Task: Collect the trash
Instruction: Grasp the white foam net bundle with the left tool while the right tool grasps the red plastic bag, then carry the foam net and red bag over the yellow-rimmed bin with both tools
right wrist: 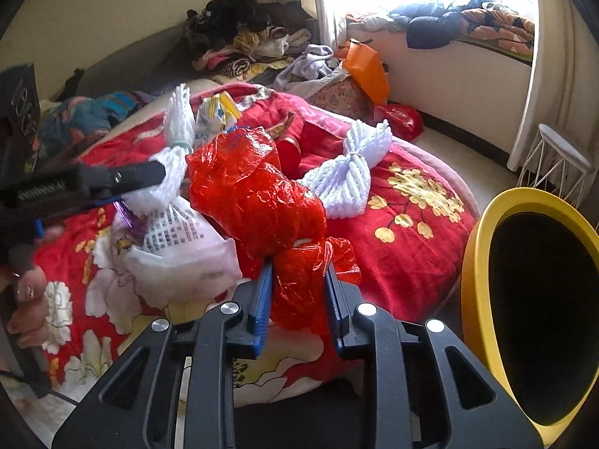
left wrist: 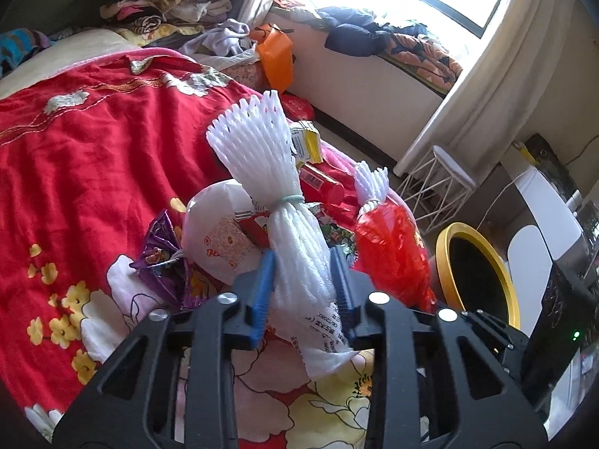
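Pinching a white foam-net sleeve (left wrist: 295, 262) tied with a pale band, left gripper (left wrist: 303, 280) pads pressed against both its sides. Lying on a red floral bedspread (left wrist: 93, 142), with a white printed plastic bag (left wrist: 221, 239) at ten o'clock and a crumpled purple foil wrapper (left wrist: 164, 258) at nine. Beyond, at twelve, a yellow-and-white carton (left wrist: 307, 142) and a red cylindrical tube (left wrist: 322, 183). At three o'clock, a yellow-rimmed round bin with a black interior (left wrist: 479, 269), beside the bed.

Clamping the crinkled tail of a translucent red plastic bag (right wrist: 258, 194), right gripper (right wrist: 299, 299) blue pads squeezed onto the film. Resting on the same bedspread, bag bulging toward twelve. At one o'clock, a second white foam-net sleeve (right wrist: 352, 172); at three, the yellow bin, well apart. At ten, the left gripper, gripping its sleeve, fingers of a hand (right wrist: 30, 299) at nine.
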A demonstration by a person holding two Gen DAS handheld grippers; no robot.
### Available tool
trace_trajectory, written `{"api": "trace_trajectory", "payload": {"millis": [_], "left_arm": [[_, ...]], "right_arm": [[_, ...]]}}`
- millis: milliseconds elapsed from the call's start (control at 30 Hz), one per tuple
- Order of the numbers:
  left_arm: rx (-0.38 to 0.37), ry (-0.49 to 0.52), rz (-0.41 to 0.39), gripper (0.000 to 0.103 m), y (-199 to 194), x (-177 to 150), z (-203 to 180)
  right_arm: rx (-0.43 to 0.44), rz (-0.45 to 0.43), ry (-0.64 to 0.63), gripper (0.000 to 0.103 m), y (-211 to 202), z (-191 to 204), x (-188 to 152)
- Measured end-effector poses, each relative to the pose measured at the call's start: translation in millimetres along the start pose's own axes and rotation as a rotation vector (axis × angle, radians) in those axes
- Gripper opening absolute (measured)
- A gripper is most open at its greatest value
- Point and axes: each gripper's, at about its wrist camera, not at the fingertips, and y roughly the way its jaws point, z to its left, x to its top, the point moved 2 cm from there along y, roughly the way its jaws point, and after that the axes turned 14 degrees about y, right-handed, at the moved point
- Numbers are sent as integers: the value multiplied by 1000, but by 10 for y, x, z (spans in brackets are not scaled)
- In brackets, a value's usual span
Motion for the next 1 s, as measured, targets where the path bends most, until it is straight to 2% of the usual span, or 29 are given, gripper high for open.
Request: {"api": "trace_trajectory", "payload": {"millis": [33,233,500,867,1000], "left_arm": [[1,1,-3,12,-11,0,0],[-1,9,-58,10,-181,56,26],[-11,26,-126,10,-417,202,-21],[-53,123,-164,10,-520,277,-391],[-76,161,-168,10,-523,274,-539]], "right_arm": [[5,-7,3,24,-25,4,11],[37,-57,24,24,-236,10,68],[30,-134,47,24,-458,-2,184],[-33,-217,122,24,-714,-222,285],[-86,-256,158,24,-814,-363,297]]}}
